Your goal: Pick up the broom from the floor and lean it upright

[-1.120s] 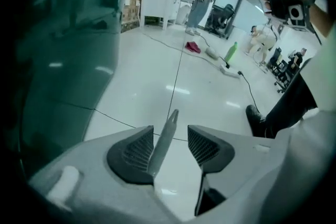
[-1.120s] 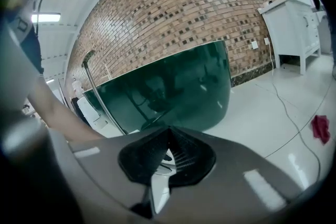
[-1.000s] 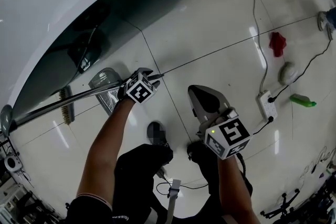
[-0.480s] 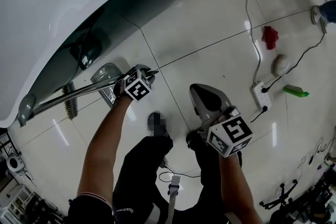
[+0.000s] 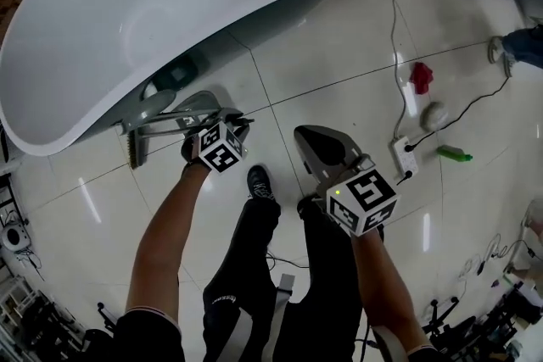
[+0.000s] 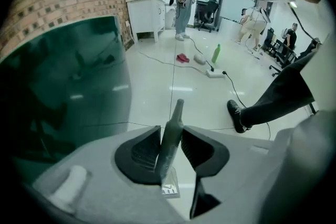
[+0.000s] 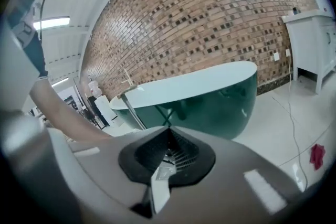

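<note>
Head view: slim, shiny broom handle (image 5: 166,123)

Broom (image 5: 167,122) just before bathtub (image 5: 127,13); power strip (image 5: 404,155) well right.

Broom (image 5: 161,125): slim metallic handle with dark tapered end, small flat brush head (image 5: 132,150) with short bristles.
Handle lying at shallow slant in head view, running from bathtub (image 5: 102,30) side toward operator.
Brush head hanging at far end, just beside tub wall.
Tapered handle end (image 6: 171,128) sitting between jaws of left gripper (image 5: 242,121), pads pressing on both sides after just closing onto it.
Tip poking out beyond pads.
Bristle contact with floor: not showing clearly.
</note>
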